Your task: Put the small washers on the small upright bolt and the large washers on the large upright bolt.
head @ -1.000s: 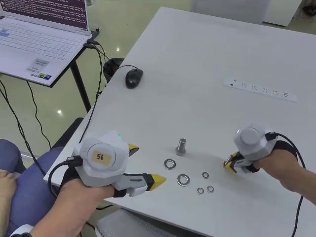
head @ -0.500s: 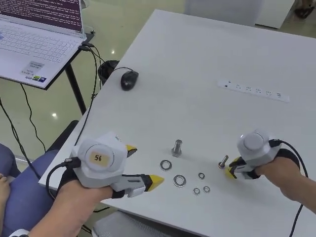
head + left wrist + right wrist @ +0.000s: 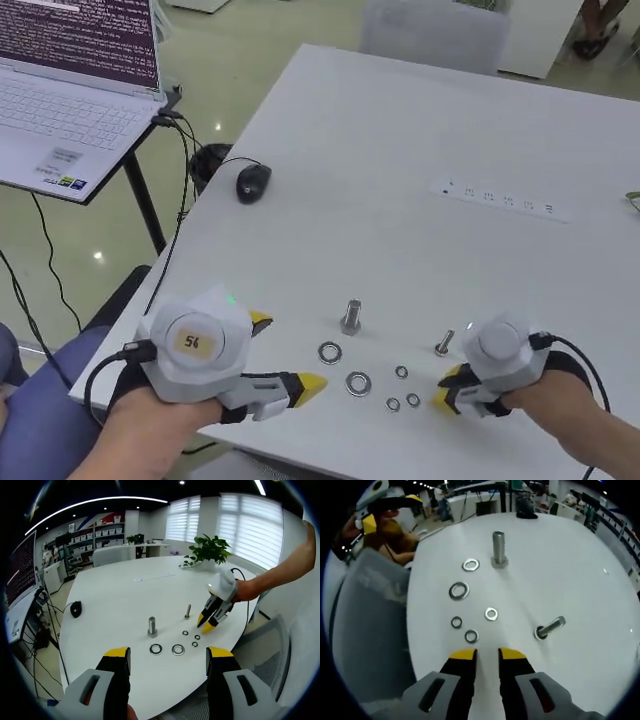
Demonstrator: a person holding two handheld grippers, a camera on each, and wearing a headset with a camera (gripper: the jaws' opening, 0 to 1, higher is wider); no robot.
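Standing upright near the front edge of the white surface (image 3: 420,150), the large bolt (image 3: 351,316) is to the left and the small bolt (image 3: 444,345) to the right, well apart from each other. Two large washers (image 3: 329,352) lie flat on the surface just in front of the large bolt, side by side but not touching. Three small washers (image 3: 401,372) lie flat in a loose cluster to their right, in front of the small bolt. The left claw (image 3: 285,351) hovers at the front left, released wide and empty, pointing toward the large washers. The right claw (image 3: 445,390) hangs just beside the small washers and near the small bolt, clenched almost fully with a narrow gap, grasping nothing. Farther back lie a mouse (image 3: 253,182) and a power strip (image 3: 498,198); a laptop (image 3: 60,110) stands off to the left.
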